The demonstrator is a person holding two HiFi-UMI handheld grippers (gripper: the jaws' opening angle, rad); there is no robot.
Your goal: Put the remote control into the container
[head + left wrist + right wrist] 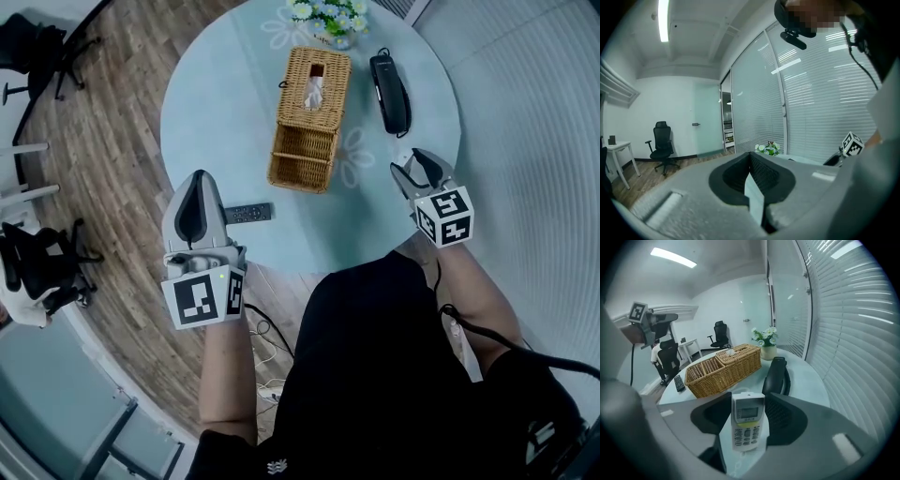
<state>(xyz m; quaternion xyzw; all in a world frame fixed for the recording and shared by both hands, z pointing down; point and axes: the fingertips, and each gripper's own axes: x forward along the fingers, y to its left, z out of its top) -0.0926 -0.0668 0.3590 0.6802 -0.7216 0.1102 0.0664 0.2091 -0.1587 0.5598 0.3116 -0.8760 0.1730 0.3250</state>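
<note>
Progress: the pickup is looking done and the placing is still outstanding. The white air-conditioner remote [747,425] is sitting in the right claw [419,167], not in the wicker basket [723,376].
Right claw: it is grasping the white remote by its long edges, with both pads pressing on its sides.
Remote vs right claw: it is lying between the jaws, lengthwise along them. The display end is reaching toward the fingertips and the keypad end is pointing back toward the claw's body. It appears to be hanging clear of the table [216,103].
Basket vs right claw: it is standing ahead and to the left, well apart. The nearer open compartment [701,370] is showing empty; the farther, lidded one is holding tissues.
Left claw [197,183]: it is clenched on nothing, hovering near the table's edge.
Other items: a black remote [248,214] is lying on the table just beside the left claw, untouched. A black handset [777,376] is lying straight ahead of the right claw, beside the basket.
Remaining (judgement): carrying the white remote across to the open compartment, lowering it in and releasing it.
Open question: the task sentence is naming one remote while two are showing; the white one is the one in hand.
</note>
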